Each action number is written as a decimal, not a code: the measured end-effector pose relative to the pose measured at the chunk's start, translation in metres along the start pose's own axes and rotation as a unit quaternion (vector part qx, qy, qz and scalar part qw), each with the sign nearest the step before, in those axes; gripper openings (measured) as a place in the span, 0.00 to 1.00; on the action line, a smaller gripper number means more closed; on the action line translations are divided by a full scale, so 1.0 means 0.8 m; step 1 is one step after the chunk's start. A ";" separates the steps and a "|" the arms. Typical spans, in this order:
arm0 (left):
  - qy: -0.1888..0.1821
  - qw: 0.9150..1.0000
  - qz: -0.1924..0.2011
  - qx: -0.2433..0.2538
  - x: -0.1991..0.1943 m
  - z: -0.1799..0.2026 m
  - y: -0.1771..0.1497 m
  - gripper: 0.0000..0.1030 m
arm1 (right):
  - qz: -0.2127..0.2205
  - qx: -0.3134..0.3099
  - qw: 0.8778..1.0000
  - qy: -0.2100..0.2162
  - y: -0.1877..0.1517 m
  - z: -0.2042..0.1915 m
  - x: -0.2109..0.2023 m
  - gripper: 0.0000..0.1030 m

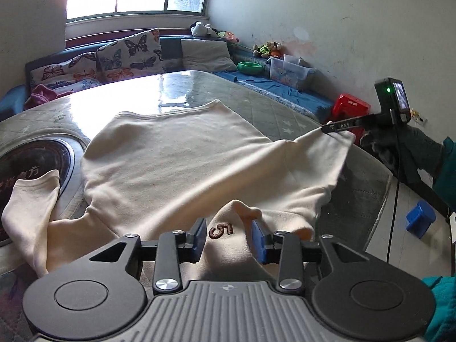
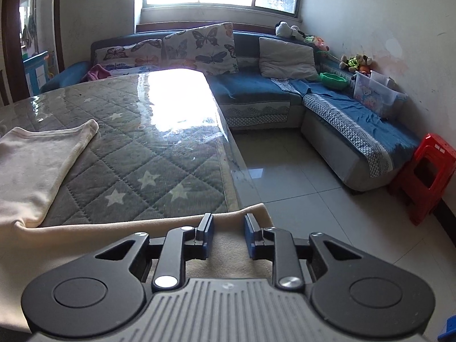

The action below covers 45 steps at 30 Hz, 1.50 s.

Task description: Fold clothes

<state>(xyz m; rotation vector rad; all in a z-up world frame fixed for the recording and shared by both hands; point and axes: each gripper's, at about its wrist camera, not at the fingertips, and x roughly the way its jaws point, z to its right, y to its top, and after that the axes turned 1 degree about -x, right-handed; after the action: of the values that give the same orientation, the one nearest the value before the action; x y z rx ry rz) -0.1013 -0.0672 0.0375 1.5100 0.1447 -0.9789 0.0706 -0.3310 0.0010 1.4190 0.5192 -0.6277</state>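
My left gripper (image 1: 229,238) is open, its blue pads not pinching the bump of cream sweatshirt (image 1: 176,154) between them. My right gripper (image 2: 228,235) is open too, over the right sleeve (image 2: 233,213) at the table (image 2: 159,154) edge. The shirt stretches away from me, a dark round plate (image 1: 31,171) beside it.

Cream sweatshirt (image 1: 176,156) lies spread on quilted table (image 2: 148,154).
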 end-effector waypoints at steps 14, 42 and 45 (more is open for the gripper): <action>-0.038 0.995 -0.021 0.087 -0.025 0.022 -0.018 0.04 | 0.039 -0.067 0.994 0.079 0.018 -0.059 -0.072 0.27; -0.041 0.999 0.002 0.009 0.014 -0.012 0.025 0.09 | -0.019 -0.251 0.922 0.295 -0.020 -0.226 -0.125 0.26; 0.007 1.000 0.004 -0.017 0.023 -0.035 0.044 0.22 | -0.019 -0.224 0.934 0.279 -0.007 -0.222 -0.101 0.26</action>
<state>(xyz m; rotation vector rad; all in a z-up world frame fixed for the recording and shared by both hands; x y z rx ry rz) -0.0549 -0.0585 0.0489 1.4862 0.1643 -0.9551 0.0141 -0.1472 0.0352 1.1360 1.0687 -0.1019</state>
